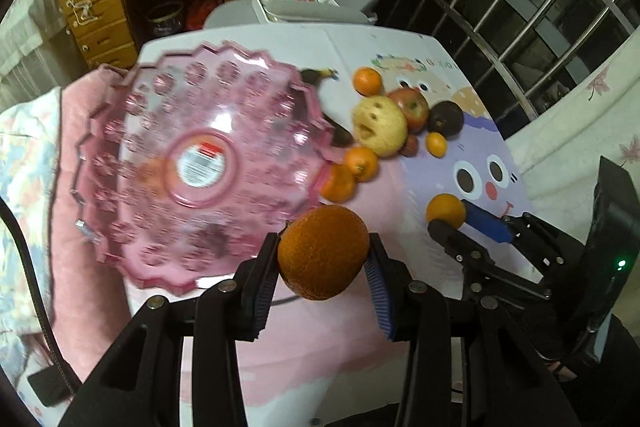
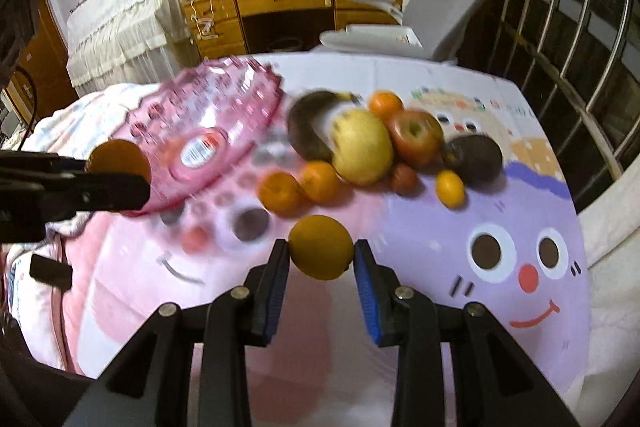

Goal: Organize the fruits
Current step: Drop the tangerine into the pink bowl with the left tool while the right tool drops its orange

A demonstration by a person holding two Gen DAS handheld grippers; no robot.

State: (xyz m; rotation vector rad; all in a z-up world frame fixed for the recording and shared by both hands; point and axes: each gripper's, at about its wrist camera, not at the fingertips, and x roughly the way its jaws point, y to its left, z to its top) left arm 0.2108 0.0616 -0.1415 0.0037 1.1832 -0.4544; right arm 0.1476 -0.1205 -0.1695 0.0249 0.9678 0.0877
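Left wrist view: the left gripper (image 1: 323, 259) is clamped on a rough-skinned orange (image 1: 323, 253), its pads pressing the fruit's two sides at its widest, above the near rim of the pink plastic dish (image 1: 132, 163). The dish carries a round white sticker with a red patch at its centre (image 1: 201, 163); its print is too small to read. Further back a pile of loose fruit lies on the cartoon tablecloth (image 1: 440, 291), among them a pale pear-like fruit (image 1: 380, 126) and a red apple (image 1: 412, 105). Right wrist view: the right gripper (image 2: 321, 254) is closed on a smaller, smoother yellow-orange citrus (image 2: 321, 251), held off the cloth in front of the pile. Both fruits look firm, round and fairly light, so they could roll or slip; a grip across the middle suits them, without squeezing hard enough to bruise. The dish looks light, stiff and easily nudged.
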